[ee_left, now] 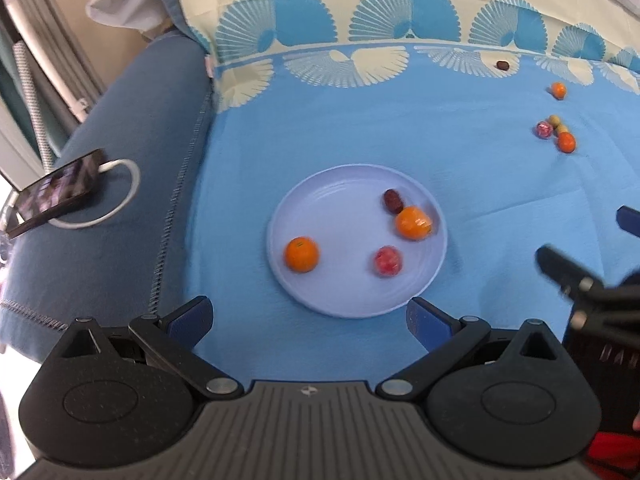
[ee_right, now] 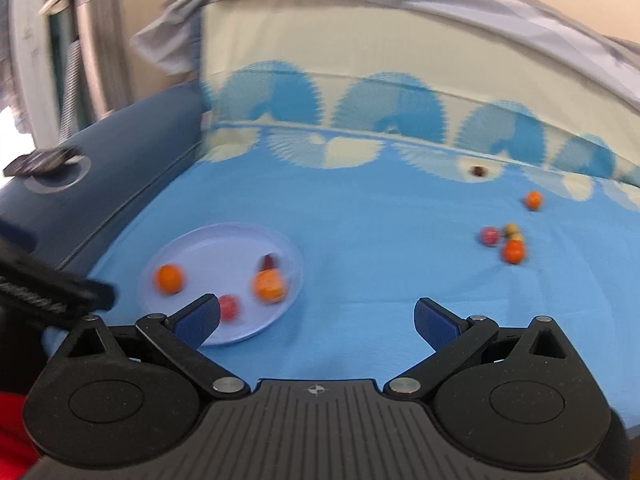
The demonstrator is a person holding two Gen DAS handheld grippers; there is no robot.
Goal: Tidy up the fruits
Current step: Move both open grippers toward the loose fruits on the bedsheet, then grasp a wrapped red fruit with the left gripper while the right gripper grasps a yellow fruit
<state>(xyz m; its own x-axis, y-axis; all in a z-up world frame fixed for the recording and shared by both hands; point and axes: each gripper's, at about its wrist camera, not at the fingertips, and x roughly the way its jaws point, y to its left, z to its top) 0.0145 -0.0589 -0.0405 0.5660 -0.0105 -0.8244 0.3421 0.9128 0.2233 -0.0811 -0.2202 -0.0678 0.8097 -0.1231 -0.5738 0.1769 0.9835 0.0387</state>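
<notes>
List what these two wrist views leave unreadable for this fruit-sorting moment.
- Small pale fruits in the far cluster: too small in both views to count or identify.
- Dark fruit on the plate: smeared by motion blur in the right wrist view.
- Phone screen: blurred in the left wrist view.
- Right gripper: cut off by the left wrist view's right edge.

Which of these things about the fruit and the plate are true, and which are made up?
1. The plate holds four pieces of fruit. True.
2. Both grippers are squeezing fruit. False: the left gripper and the right gripper are open and hold nothing.
3. Some fruit lies on the blue cloth, off the plate. True: for one, a small orange.
4. The plate is red. False: it is pale blue.
5. A phone rests on the dark blue cushion. True.
</notes>
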